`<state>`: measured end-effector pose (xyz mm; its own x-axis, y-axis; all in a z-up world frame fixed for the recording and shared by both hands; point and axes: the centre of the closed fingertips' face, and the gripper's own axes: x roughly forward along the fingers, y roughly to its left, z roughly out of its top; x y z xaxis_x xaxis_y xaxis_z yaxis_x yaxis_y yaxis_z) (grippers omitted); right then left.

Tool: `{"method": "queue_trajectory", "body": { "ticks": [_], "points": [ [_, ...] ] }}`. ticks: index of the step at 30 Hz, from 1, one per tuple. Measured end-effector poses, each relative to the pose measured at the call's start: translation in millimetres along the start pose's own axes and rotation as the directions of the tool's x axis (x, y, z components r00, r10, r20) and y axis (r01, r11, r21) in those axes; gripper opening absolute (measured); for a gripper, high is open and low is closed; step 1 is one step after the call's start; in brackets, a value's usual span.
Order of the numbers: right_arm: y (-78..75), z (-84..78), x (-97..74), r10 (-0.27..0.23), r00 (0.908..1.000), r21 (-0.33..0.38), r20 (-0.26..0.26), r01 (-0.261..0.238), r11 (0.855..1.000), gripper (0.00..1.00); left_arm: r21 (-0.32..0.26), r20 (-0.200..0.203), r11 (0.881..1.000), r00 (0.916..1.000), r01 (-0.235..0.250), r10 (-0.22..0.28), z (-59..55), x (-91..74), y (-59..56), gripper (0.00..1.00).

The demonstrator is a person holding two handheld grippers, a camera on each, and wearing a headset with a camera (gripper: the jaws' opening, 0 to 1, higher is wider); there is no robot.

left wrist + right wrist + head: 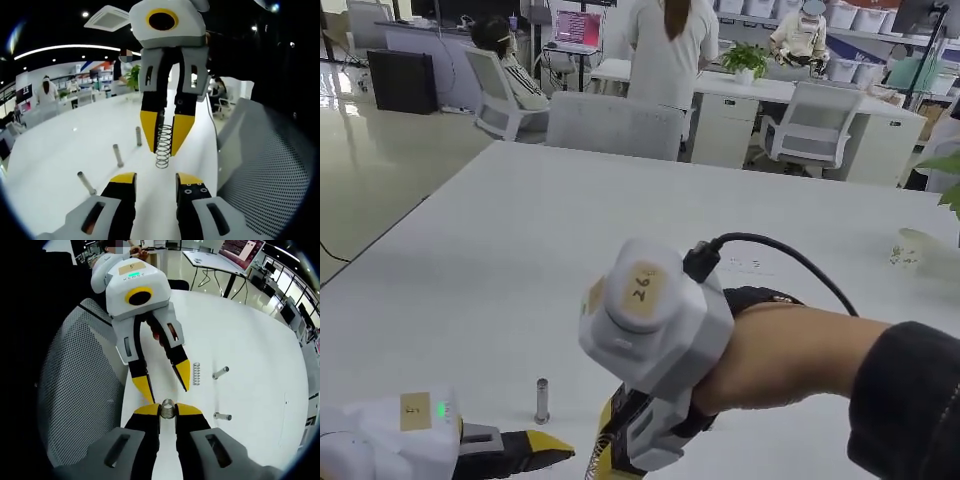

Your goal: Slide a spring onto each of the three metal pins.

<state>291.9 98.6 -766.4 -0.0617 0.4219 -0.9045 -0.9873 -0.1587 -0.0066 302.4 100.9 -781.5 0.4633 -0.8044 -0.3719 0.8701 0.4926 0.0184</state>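
Observation:
My right gripper (168, 412) is shut on the end of a small steel spring (168, 409). Seen from the left gripper view, that spring (164, 145) hangs from the right gripper (165, 131) above the white table. Facing it, my left gripper (156, 179) stands open and holds nothing; from the right gripper view the left gripper (165, 385) shows its yellow tips spread. Three bare metal pins (138, 136) (118, 155) (86, 182) stand in a row on the table, left of the spring. A second spring (196, 373) lies loose beside two pins (220, 372) (222, 416). One pin (542, 400) stands between both grippers.
The white table (620, 220) stretches far ahead. A grey mesh chair back (270, 175) stands close beside the table edge. Office chairs (815, 125), desks and people are behind the table's far edge. A black cable (790, 255) runs from the right gripper.

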Motion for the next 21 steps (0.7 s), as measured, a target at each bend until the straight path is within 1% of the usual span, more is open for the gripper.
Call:
{"method": "queue_trajectory", "body": {
  "ticks": [10, 16, 21],
  "points": [
    [-0.8, -3.2, -1.1, -0.005, 1.0000, 0.006, -0.007, 0.005, 1.000, 0.08, -0.039, 0.006, 0.997, 0.9977, -0.067, 0.067, -6.1, -14.8, 15.4, 0.33],
    [-2.8, -5.9, -2.6, -0.012, 0.9998, 0.007, -0.013, 0.012, 1.000, 0.08, -0.054, 0.006, 0.992, 0.9939, -0.110, 0.110, -9.5, -23.7, 25.5, 0.36],
    [-5.2, -7.9, -4.2, -0.018, 0.9997, 0.011, -0.016, 0.018, 1.000, 0.08, -0.066, 0.003, 0.988, 0.9902, -0.139, 0.139, -12.7, -29.7, 31.3, 0.39]
  ]
}}
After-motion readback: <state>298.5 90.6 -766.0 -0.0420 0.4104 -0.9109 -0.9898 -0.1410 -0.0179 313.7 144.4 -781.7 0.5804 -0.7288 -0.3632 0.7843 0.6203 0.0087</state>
